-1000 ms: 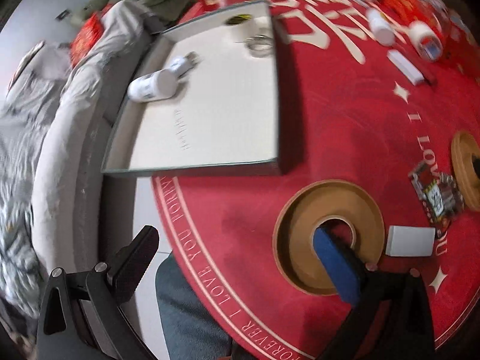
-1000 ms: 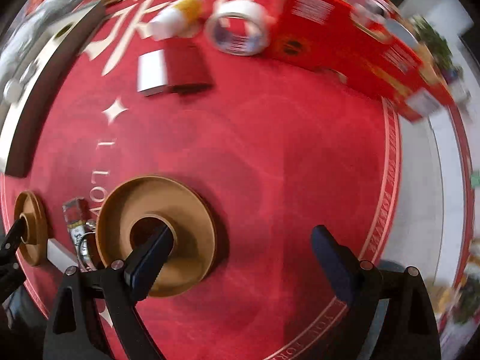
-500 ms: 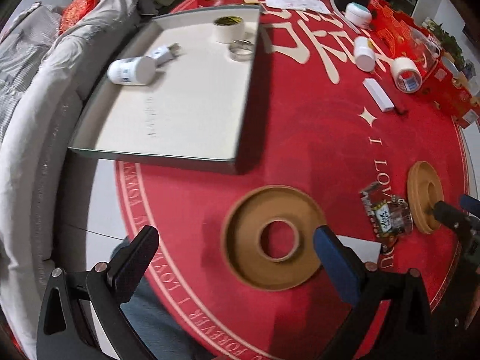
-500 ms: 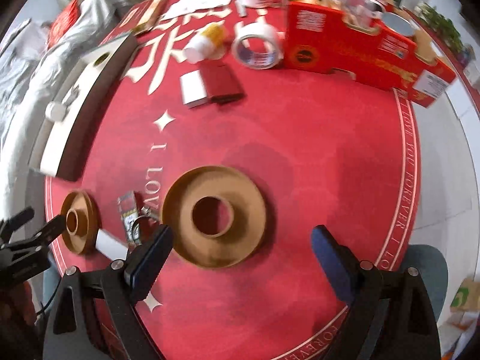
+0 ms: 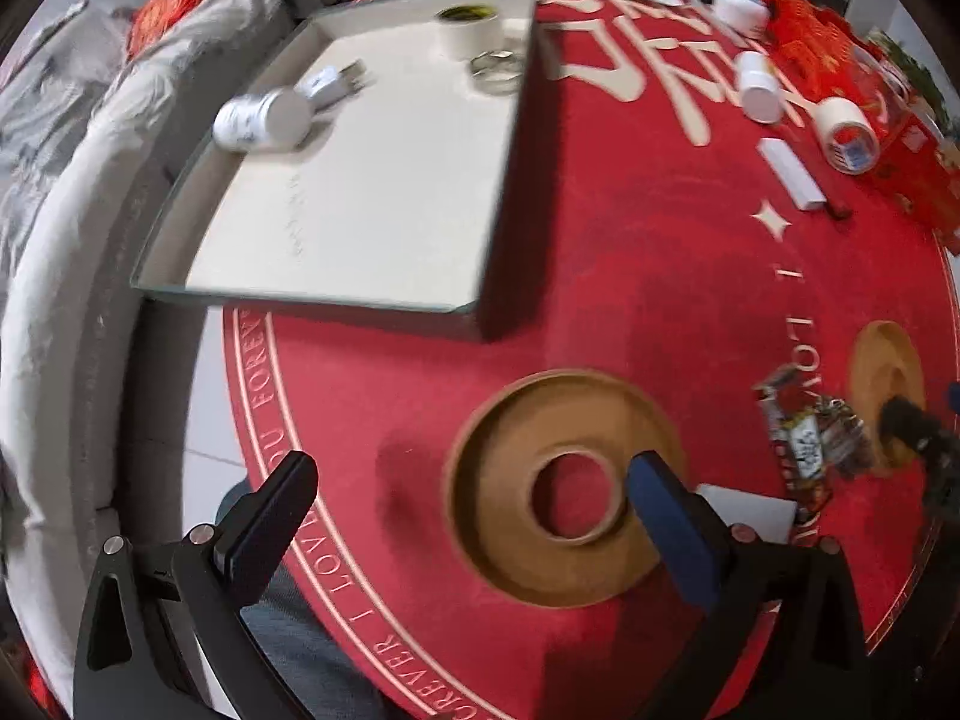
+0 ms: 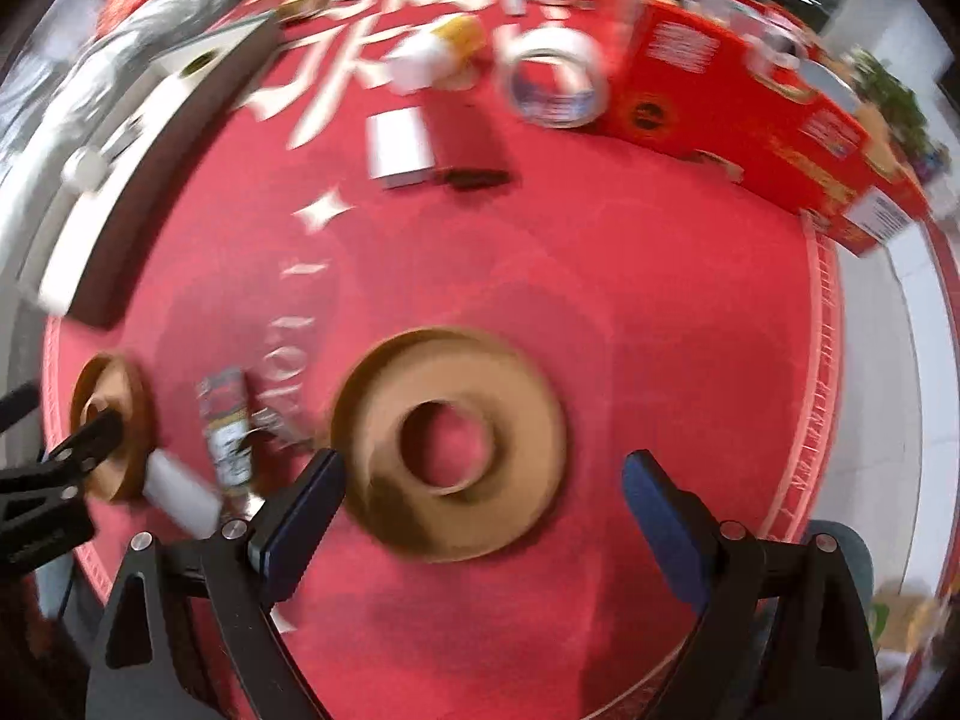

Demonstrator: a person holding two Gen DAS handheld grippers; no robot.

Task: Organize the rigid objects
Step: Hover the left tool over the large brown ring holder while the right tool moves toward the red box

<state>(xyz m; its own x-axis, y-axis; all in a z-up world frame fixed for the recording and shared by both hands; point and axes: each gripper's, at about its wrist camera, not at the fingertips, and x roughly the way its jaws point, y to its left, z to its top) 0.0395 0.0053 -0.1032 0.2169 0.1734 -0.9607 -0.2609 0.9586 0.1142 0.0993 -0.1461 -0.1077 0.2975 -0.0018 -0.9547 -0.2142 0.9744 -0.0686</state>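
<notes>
Two brown ring-shaped discs lie flat on the round red mat (image 5: 630, 276). In the left wrist view one disc (image 5: 540, 540) sits low in the middle. My left gripper (image 5: 474, 516) is open above it, and the blue pad of its right finger (image 5: 672, 528) overlaps the disc's right side. In the right wrist view the other disc (image 6: 450, 450) lies between the fingers of my right gripper (image 6: 483, 516). Its jaws are opening and the pads press on nothing. The first disc (image 6: 114, 420) and the left gripper (image 6: 60, 462) show at the far left.
A white tray (image 5: 360, 180) at the back left holds a white bottle (image 5: 258, 120), a plug (image 5: 330, 84), a tape roll (image 5: 468, 30) and a metal ring (image 5: 498, 66). Between the discs lie a white box (image 5: 744, 510) and a wrapper (image 5: 804, 450). Red cartons (image 6: 750, 114) line the far right.
A second ago each gripper had one finger in its disc's hole. Both fingers are out of the holes now. The right disc sits between its gripper's fingers; the left pad overlaps its disc's rim.
</notes>
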